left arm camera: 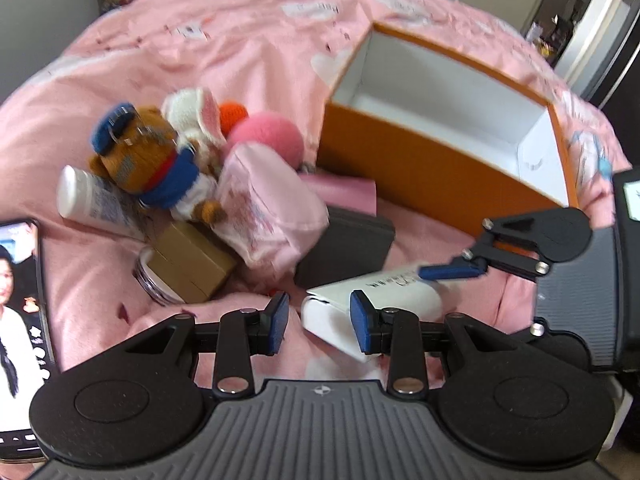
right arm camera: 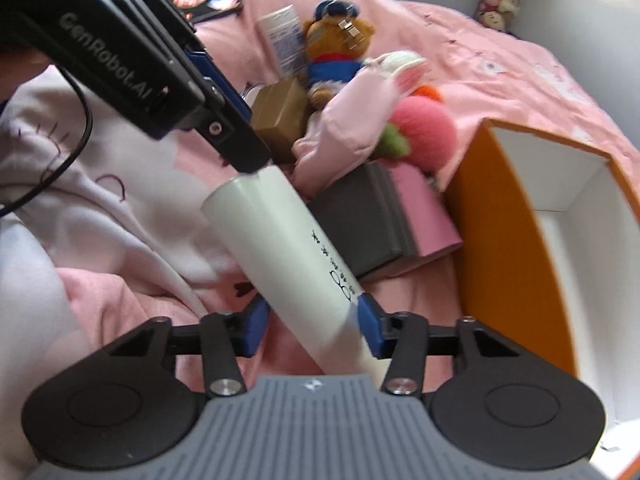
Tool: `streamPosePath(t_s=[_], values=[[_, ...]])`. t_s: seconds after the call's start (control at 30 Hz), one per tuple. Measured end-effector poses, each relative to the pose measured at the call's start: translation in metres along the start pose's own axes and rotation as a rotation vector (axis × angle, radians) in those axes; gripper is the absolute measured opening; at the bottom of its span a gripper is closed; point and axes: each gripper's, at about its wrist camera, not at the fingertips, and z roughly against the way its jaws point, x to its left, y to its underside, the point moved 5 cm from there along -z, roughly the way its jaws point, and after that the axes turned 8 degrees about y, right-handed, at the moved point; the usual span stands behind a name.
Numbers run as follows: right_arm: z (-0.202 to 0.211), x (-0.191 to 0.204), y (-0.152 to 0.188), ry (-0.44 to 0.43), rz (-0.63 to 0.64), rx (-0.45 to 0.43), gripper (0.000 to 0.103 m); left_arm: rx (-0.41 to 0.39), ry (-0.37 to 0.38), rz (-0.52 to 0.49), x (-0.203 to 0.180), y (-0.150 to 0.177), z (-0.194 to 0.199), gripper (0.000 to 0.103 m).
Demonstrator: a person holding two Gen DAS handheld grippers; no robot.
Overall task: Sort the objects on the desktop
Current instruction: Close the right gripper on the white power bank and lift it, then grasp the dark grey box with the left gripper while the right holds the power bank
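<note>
Right gripper (right arm camera: 310, 330) is clamped on the white tube (right arm camera: 288, 256), which lies slanted over the pink bedding (left arm camera: 248, 40); left gripper (left arm camera: 319, 322) hangs unclenched at the tube's cap end, holding nothing. Beyond: grey box (right arm camera: 360, 224), pink pouch (left arm camera: 268, 208), teddy bear (left arm camera: 152, 156). The orange box (left arm camera: 420, 176) sits further right.

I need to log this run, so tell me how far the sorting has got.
Done: nothing visible; the orange box shows only its bare white inside. In hand: the right gripper has its fingers around the white tube, though whether it grips it is unclear. The left gripper is open beside the tube's cap end. Left: the teddy bear, pink pouch, brown carton, grey case and lotion tube remain piled on the bed.
</note>
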Motion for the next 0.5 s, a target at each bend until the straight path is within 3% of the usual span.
streamPosePath(t_s=[0.17,0.37,0.43,0.5], values=[[0.017,-0.025,0.001,0.058,-0.124,-0.011,0.031,-0.019,0.001,-0.008,-0.003,-0.005,0.004,0.039],[0.025,-0.067,0.008,0.046,-0.333,0.021,0.025,-0.031,0.012,-0.075,-0.016,-0.005,-0.011,0.041],[0.026,-0.075,0.015,0.04,-0.387,0.026,0.024,-0.054,0.021,-0.109,-0.022,-0.006,-0.017,0.053],[0.021,-0.081,0.017,0.041,-0.426,0.025,0.024,-0.07,0.02,-0.139,-0.026,-0.006,-0.023,0.054]])
